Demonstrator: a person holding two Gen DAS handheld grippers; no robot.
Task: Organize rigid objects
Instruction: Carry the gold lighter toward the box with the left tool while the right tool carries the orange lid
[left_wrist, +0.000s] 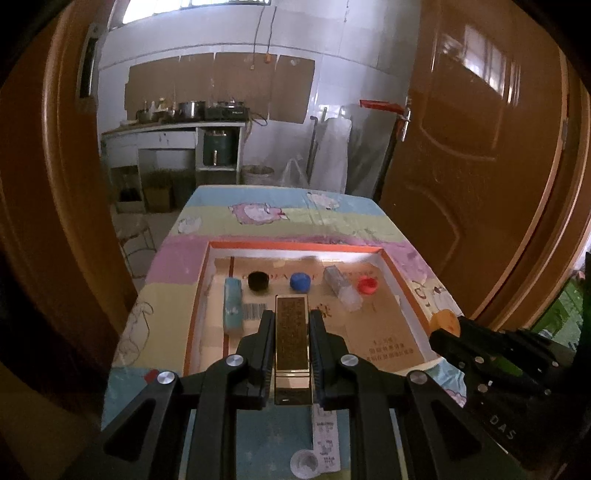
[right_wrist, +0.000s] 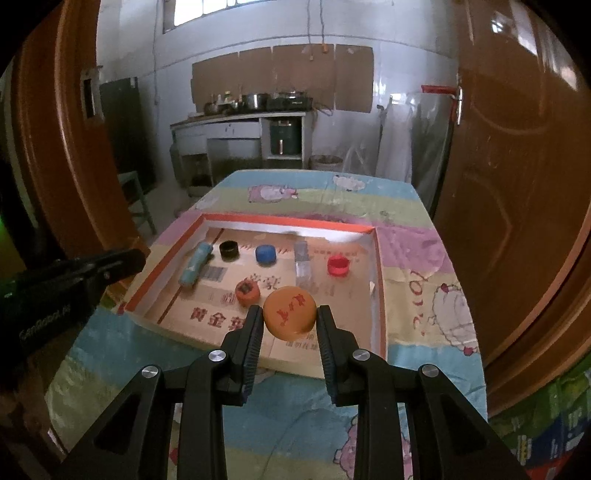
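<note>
Pinched in my left gripper (left_wrist: 291, 314): gold-brown rectangular bar (left_wrist: 291, 336), over the tray's (left_wrist: 295, 245) near edge. Right gripper (right_wrist: 290, 310) clamps orange cap (right_wrist: 290, 317), 6 o'clock of tray. Already placed: black cap (left_wrist: 258, 281), blue cap (left_wrist: 299, 282), red cap (left_wrist: 367, 285), blue tube (left_wrist: 232, 304), clear bottle (left_wrist: 341, 288). Two left, I judge. Cartoon tablecloth (right_wrist: 424, 258); kitchen counter (right_wrist: 236, 118) at 12, wooden door (right_wrist: 517, 184) at 3.
</note>
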